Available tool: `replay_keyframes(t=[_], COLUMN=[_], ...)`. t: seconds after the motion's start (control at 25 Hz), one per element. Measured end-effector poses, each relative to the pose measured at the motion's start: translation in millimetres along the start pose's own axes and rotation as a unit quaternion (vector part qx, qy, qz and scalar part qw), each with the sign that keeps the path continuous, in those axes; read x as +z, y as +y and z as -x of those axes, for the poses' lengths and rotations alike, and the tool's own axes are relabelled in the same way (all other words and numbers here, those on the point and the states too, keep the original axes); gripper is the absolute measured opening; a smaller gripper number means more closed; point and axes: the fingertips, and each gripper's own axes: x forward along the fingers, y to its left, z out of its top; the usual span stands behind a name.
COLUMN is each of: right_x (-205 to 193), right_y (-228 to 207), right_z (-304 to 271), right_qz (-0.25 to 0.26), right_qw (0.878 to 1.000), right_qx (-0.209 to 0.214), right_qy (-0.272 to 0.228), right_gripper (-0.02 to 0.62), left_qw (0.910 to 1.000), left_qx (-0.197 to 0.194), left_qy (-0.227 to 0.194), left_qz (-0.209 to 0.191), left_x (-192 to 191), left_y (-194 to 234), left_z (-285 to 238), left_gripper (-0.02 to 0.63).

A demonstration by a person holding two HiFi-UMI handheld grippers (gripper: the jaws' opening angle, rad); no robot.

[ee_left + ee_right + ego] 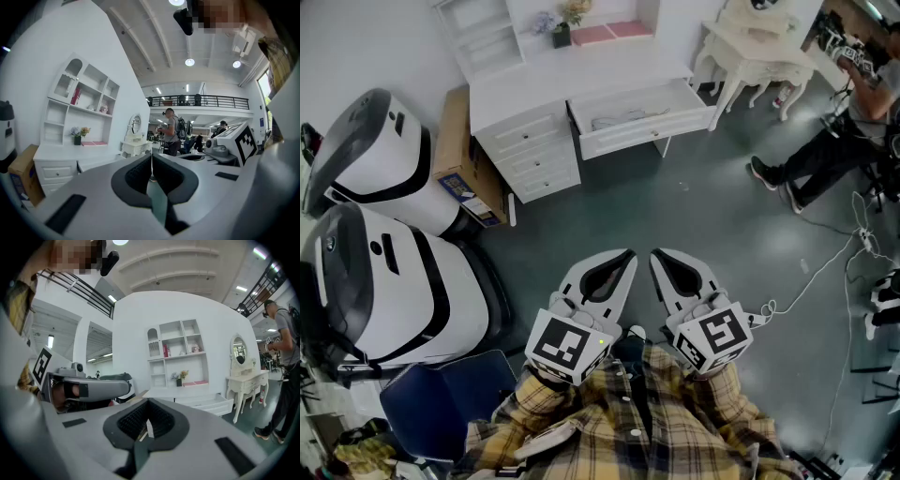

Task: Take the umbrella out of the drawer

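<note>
Left gripper (628, 253) and right gripper (657, 254) sit side by side at the lower centre of the head view, each with its jaws pressed together on nothing. Well apart from them, in the upper middle, the drawer (649, 131) of the white desk (534, 89) stands pulled out. Inside lies a pale shape, perhaps the umbrella (614, 120), too small to be sure
</note>
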Motion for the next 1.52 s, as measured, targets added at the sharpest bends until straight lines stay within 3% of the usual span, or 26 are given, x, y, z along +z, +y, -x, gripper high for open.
replay_keyframes(t=[0.28,0.96,1.24,1.52], right_x=[2,-17,-24,-24], right_y=[-12,-30,-42,-72], right_z=[6,50,39,2], right_qz=[-0.005,-0.018,-0.026,-0.040], right_qw=[1.000,0.999,0.999,0.999], right_qx=[0.001,0.040,0.038,0.037], right_qy=[-0.005,-0.009,-0.007,0.009], right_gripper=[0.017,0.017,0.017,0.017], left_qw=[1.0000,0.9986,0.9982,0.9983], left_qx=[0.001,0.052,0.058,0.058], left_qy=[-0.002,0.001,0.003,0.007], left_qz=[-0.003,-0.011,-0.010,-0.006], left_x=[2,-8,-11,-5], left_y=[-10,-50,-38,0], left_z=[-11,-16,-24,-59], left_gripper=[0.026,0.026,0.026,0.026])
